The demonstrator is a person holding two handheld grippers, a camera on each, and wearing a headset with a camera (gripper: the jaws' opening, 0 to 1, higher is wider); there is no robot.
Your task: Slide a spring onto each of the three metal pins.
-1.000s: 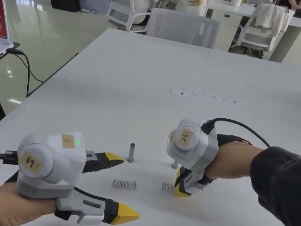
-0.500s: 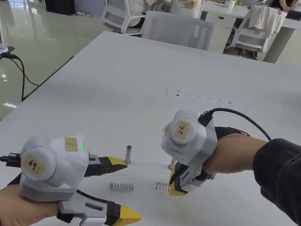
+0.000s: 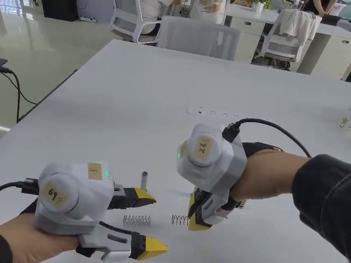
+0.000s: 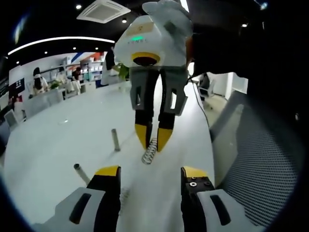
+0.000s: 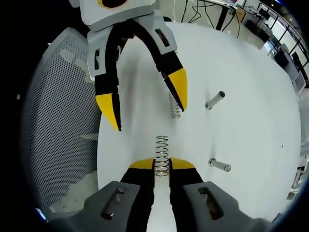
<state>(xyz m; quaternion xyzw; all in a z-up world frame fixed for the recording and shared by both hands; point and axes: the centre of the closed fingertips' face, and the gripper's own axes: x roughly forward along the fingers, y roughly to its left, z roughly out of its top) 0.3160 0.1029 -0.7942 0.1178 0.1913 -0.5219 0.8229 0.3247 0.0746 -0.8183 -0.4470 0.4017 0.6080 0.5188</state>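
My right gripper is shut on the end of a small steel spring, low over the white table. A second spring lies loose just to its left. My left gripper is open and holds nothing, its yellow tips on either side of that loose spring. One metal pin stands upright beyond the left gripper. The right gripper view shows two pins to the side of the springs.
A flush power strip is set into the table further back. A black cable runs from the right gripper over the person's sleeve. Mesh office chairs stand beyond the far table edge.
The head camera has tilted, so the whole scene shifted. The right gripper stays on the spring end and has crept slightly left. The left gripper remains open.
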